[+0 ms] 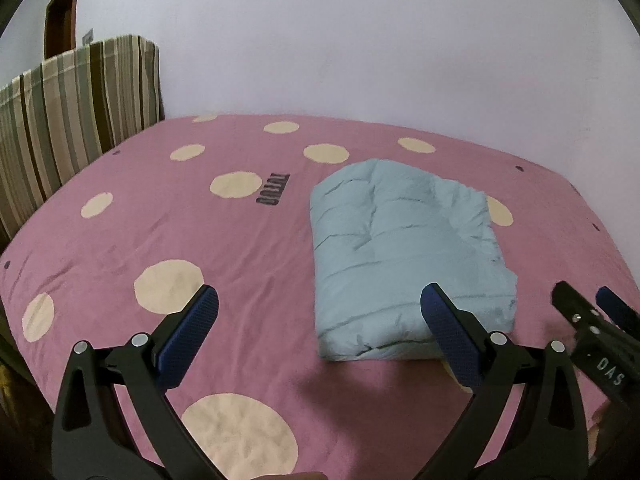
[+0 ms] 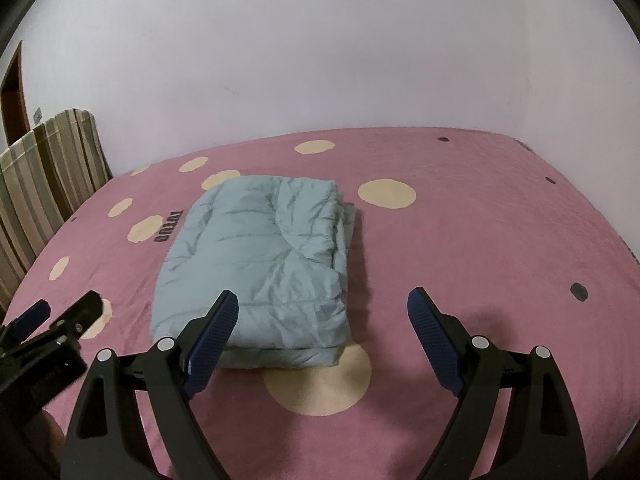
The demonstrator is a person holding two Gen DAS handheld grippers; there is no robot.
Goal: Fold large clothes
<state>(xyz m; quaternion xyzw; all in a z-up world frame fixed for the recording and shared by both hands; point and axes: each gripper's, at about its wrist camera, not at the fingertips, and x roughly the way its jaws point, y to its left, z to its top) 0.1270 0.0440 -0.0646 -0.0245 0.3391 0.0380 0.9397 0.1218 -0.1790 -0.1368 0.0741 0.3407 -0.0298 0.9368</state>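
A light blue padded garment point(image 1: 404, 252) lies folded into a thick rectangle on the pink bed; it also shows in the right wrist view point(image 2: 260, 264). My left gripper point(image 1: 320, 300) is open and empty, held above the bed in front of the bundle's near left corner. My right gripper point(image 2: 324, 304) is open and empty, in front of the bundle's near right corner. Neither touches the garment. The right gripper shows at the right edge of the left wrist view point(image 1: 592, 320), and the left gripper at the left edge of the right wrist view point(image 2: 52, 320).
The bed has a pink sheet point(image 1: 160, 224) with cream dots. A striped headboard cushion point(image 1: 64, 120) stands at the left. A pale wall point(image 1: 360, 40) runs behind the bed. A brown door point(image 1: 60, 16) is at the far left.
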